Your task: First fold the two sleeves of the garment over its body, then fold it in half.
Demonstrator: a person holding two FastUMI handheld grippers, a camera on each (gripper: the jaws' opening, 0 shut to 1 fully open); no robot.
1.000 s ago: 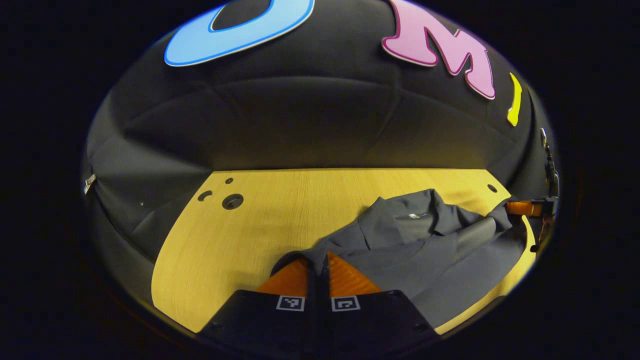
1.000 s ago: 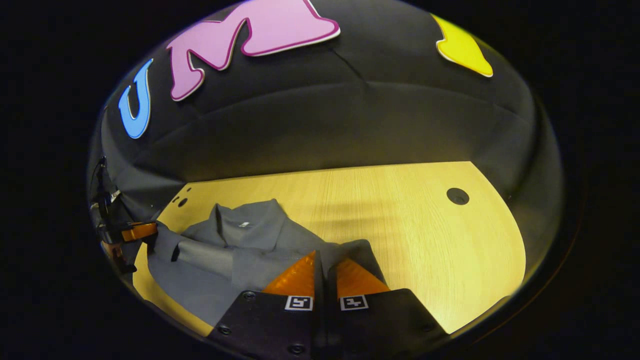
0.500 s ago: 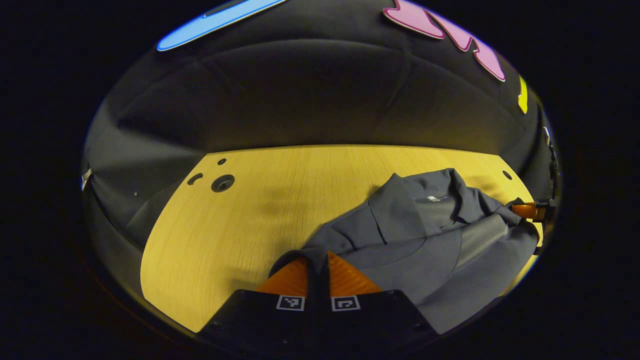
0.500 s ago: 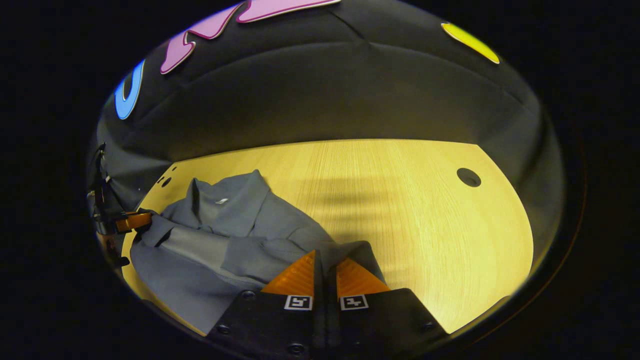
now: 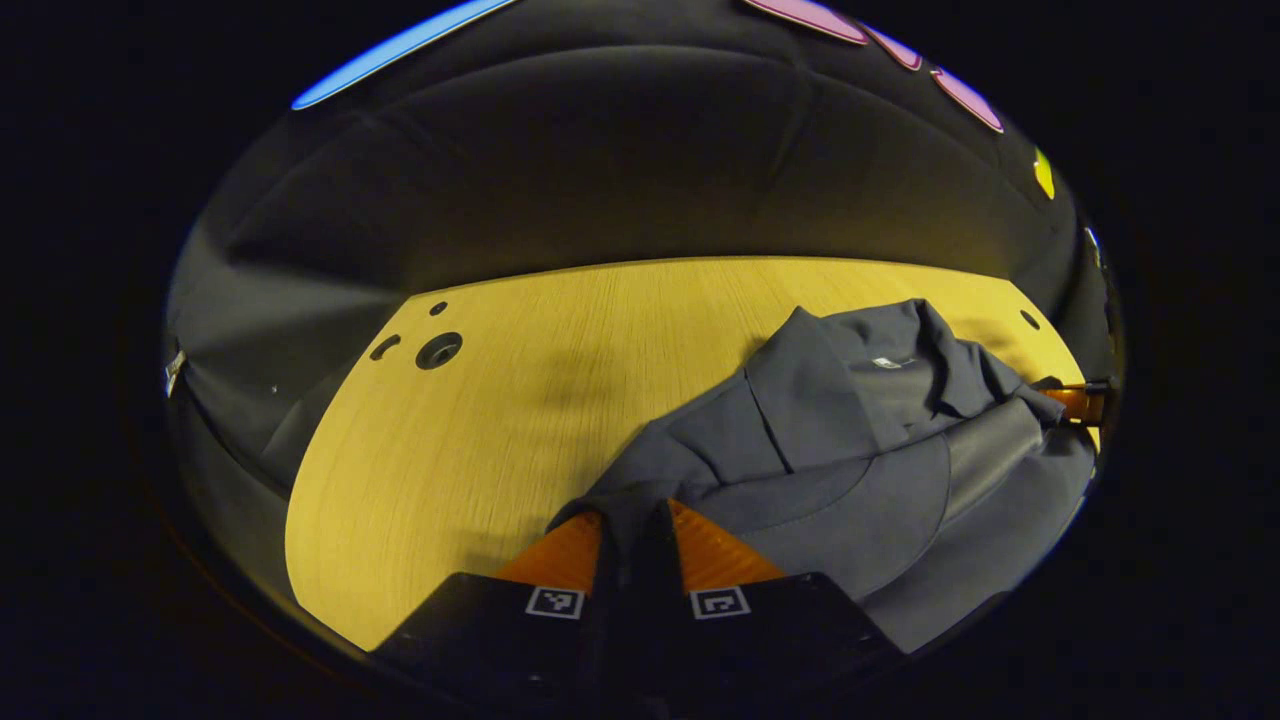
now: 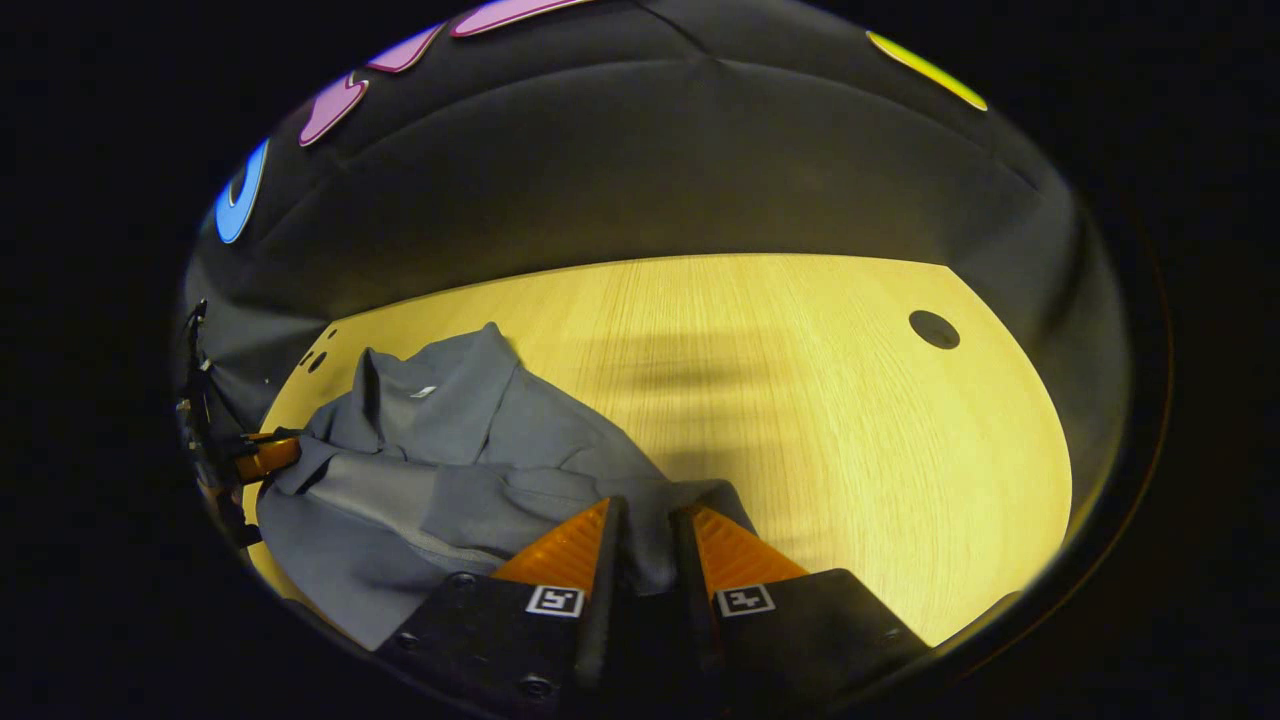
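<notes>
A grey collared garment [image 5: 850, 440] lies bunched on the wooden table [image 5: 480, 420], its collar at the far side and its near edge raised toward the collar. My left gripper [image 5: 635, 520] has its fingers slightly parted, with a corner of the cloth lying in the gap. In the right gripper view the garment [image 6: 450, 440] spreads to the left, and my right gripper [image 6: 648, 510] stands open a little around its other corner. Each gripper also shows at the far end of the cloth: the right gripper [image 5: 1075, 400] and the left gripper [image 6: 262, 455].
The table has round cable holes at its far left [image 5: 438, 350] and a single hole at the far right [image 6: 934, 329]. Bare wood [image 6: 820, 400] stretches to the right of the garment. The black booth wall rises behind the table.
Both grippers have carried the garment's near edge forward and lower toward the collar. Their fingers, pressed tight on the cloth before, now stand apart.
</notes>
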